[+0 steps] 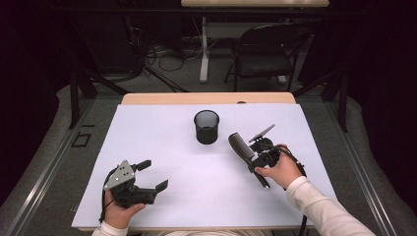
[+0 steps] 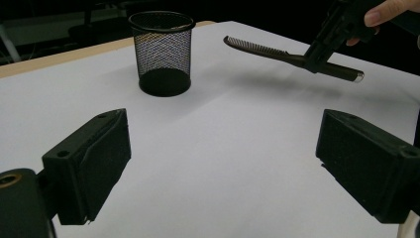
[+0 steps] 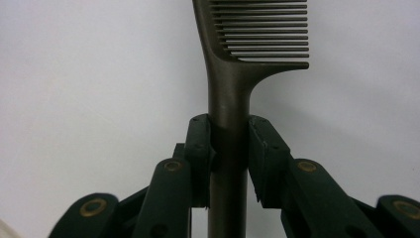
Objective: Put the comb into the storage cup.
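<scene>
Left hand-held gripper [image 1: 151, 174] rests near-left on the tabletop [image 1: 162, 142], jaws wide, empty. Right hand-held gripper [image 1: 256, 156] clamps the comb [image 1: 239, 145] by its handle, lifted right of the mesh cup [image 1: 206, 126]. Risk: the long comb pivots in the narrow grip, clips the cup rim, tips it.

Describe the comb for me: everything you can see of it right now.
The comb is dark, plastic-looking, with a row of fine straight teeth and a long round handle ending in a paler tip. The right gripper clamps its handle between both pads. It hangs above the white table, roughly level, teeth end toward the mesh cup.
</scene>
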Demonstrator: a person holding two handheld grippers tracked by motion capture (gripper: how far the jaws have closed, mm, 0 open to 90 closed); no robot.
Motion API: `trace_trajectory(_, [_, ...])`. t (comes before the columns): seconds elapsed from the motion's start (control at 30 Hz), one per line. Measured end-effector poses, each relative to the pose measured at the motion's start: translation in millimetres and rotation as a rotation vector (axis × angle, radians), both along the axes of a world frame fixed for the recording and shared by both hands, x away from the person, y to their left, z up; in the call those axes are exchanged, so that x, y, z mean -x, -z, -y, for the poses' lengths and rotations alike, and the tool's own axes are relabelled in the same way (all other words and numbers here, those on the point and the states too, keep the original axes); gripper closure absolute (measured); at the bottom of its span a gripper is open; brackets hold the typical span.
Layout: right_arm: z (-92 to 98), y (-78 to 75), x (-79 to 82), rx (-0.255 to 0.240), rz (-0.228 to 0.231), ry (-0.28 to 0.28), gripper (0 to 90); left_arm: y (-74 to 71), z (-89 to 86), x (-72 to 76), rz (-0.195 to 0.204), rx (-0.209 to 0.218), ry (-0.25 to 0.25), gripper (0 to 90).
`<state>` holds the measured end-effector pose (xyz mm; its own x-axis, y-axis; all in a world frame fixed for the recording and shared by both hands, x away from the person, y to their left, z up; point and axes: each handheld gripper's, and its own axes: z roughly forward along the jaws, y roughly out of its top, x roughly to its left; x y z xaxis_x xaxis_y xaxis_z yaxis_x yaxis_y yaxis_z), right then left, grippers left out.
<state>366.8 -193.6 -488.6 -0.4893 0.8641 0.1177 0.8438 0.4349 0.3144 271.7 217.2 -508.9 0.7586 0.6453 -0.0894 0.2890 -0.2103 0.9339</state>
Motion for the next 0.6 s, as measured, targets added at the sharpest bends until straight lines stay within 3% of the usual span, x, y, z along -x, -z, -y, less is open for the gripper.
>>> trace_trajectory(0.07, [0.1,-3.7,0.4,0.005,-0.009,-0.003,72.5,0.0,-0.1,0.0,0.0,0.0,-0.001,6.9])
trace_trajectory(0.13, [-0.1,-2.9,1.1,-0.03,0.025,0.005,72.5,0.0,-0.1,0.0,0.0,0.0,-0.001,6.9])
trace_trajectory(0.23, [0.8,-5.7,1.6,-0.021,0.026,-0.01,72.6,0.1,-0.1,0.0,0.001,-0.001,-0.001,6.9])
trace_trajectory(0.6, [1.1,-14.3,6.3,-0.104,0.132,-0.017,72.6,0.2,-0.4,-0.1,0.006,-0.004,-0.004,6.9])
